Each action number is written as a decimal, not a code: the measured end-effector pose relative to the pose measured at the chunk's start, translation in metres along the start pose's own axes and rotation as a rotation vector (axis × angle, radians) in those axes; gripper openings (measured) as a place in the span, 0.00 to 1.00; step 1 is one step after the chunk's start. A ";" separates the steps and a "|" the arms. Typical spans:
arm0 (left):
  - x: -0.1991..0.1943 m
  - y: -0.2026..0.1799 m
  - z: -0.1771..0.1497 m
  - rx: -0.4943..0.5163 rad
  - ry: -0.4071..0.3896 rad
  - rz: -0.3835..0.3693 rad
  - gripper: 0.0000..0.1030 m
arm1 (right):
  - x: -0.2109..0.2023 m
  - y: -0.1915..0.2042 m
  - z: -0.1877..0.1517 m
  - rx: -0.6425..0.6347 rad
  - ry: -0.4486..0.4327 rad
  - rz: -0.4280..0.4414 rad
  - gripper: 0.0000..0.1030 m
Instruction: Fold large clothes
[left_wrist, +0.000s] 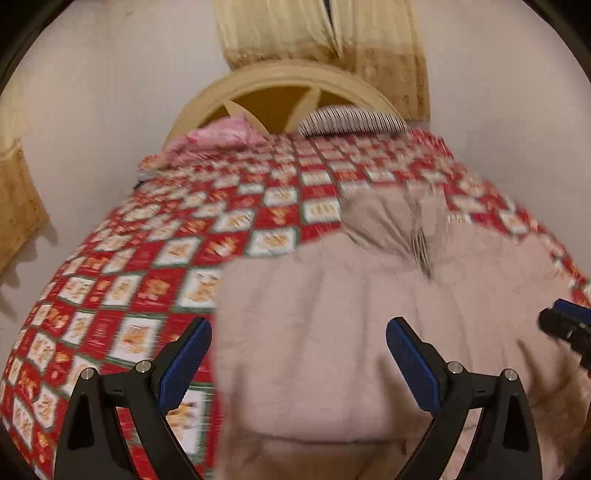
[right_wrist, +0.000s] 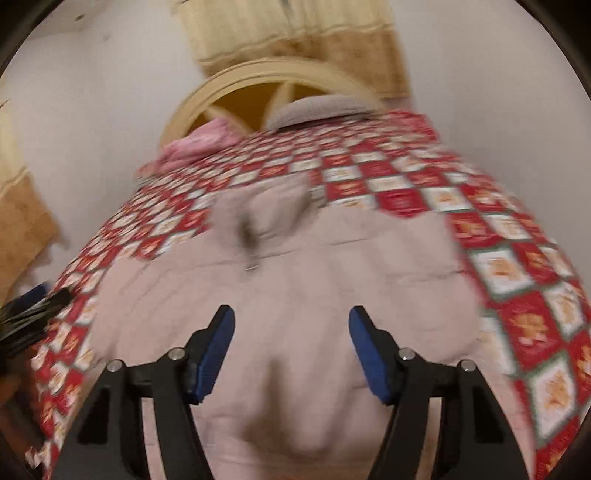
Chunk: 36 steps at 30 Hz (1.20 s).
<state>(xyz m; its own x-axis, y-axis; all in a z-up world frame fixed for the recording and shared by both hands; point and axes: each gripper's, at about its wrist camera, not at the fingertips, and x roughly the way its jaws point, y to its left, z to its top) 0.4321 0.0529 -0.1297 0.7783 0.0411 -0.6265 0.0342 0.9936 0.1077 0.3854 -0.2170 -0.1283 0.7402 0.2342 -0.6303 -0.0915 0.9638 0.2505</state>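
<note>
Between the spread blue pads of the left gripper (left_wrist: 298, 334) lies the near part of a pale beige garment (left_wrist: 332, 350), which fills the space ahead of it and runs off to its right; the jaws stand wide apart and grasp nothing. The left pad sits over the red-and-white patterned bedspread (left_wrist: 147, 266), just beside the garment's left edge. The right gripper (right_wrist: 291, 321) is likewise released, both pads apart, above the middle of the same garment, where soft creases run toward it. Each gripper shows at the edge of the other's view, well off to the side.

Further ahead of both, the garment narrows to a bunched hood or collar (left_wrist: 391, 221) with a dark striped lining showing at its fold. Past that the bedspread carries on to a pink pillow (left_wrist: 210, 142) ahead-left and a striped pillow (left_wrist: 351, 120) ahead, both against a curved cream headboard (left_wrist: 280, 79). Beyond it hangs a yellowish curtain (left_wrist: 317, 33) on a pale wall. Both views are motion-blurred.
</note>
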 end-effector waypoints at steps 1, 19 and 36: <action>0.016 -0.006 -0.005 0.016 0.035 0.007 0.93 | 0.017 0.003 -0.004 0.000 0.038 0.007 0.64; 0.070 -0.004 -0.043 -0.073 0.125 -0.079 0.99 | 0.063 -0.003 -0.048 -0.047 0.113 -0.059 0.64; 0.075 0.000 -0.043 -0.080 0.136 -0.086 0.99 | 0.067 0.003 -0.050 -0.086 0.122 -0.115 0.64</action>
<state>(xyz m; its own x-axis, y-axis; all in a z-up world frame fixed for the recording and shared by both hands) 0.4638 0.0606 -0.2098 0.6826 -0.0360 -0.7299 0.0428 0.9990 -0.0092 0.4017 -0.1916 -0.2065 0.6636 0.1305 -0.7366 -0.0711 0.9912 0.1115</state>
